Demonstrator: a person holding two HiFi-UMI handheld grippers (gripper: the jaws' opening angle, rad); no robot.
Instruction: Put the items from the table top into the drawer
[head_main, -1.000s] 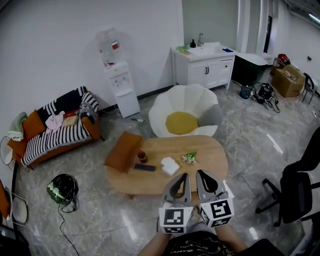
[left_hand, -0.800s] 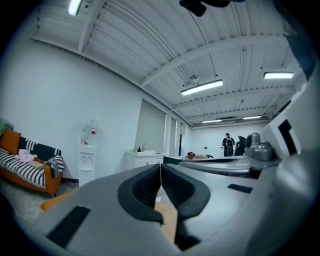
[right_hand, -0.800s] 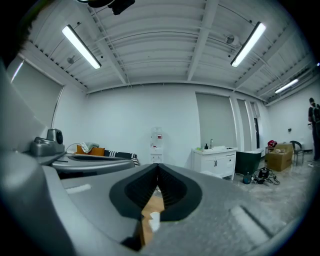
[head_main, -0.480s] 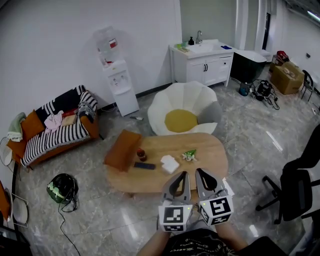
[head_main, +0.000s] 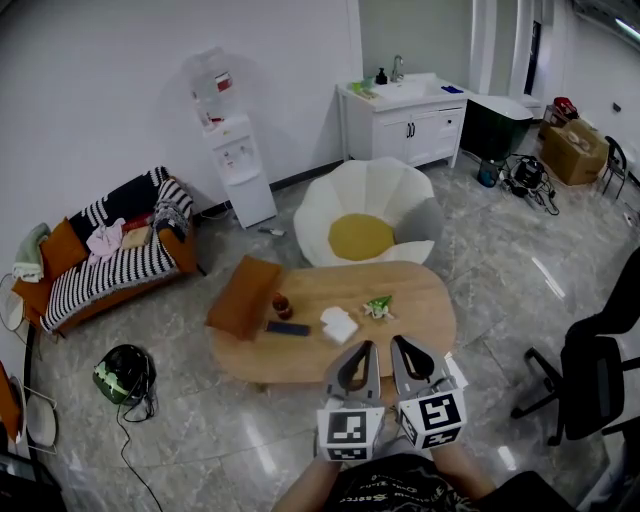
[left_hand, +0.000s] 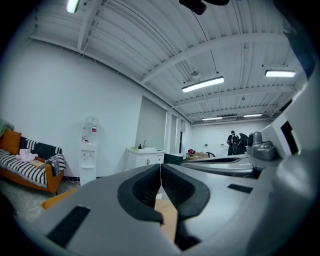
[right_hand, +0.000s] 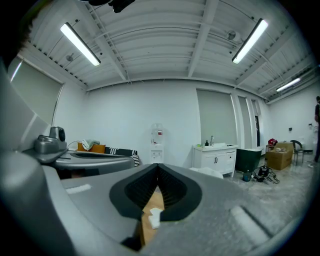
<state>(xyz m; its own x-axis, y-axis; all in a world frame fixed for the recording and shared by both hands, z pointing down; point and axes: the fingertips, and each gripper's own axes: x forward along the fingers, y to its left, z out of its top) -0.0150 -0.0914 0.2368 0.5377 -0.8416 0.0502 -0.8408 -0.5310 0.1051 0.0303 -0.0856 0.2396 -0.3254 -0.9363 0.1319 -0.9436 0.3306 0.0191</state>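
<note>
1. Holding left gripper and right gripper fully closed, empty, side by side: you're staged at the table edge.
2. Your items sit mid-table, beyond the jaws: jar, dark slab, white pack, green wrapper.

One table carries four small things: one jar, one dark remote, one white packet and one green item. Around it are one sofa, one water dispenser, one petal chair, one sink cabinet, one office chair and one cardboard box.
</note>
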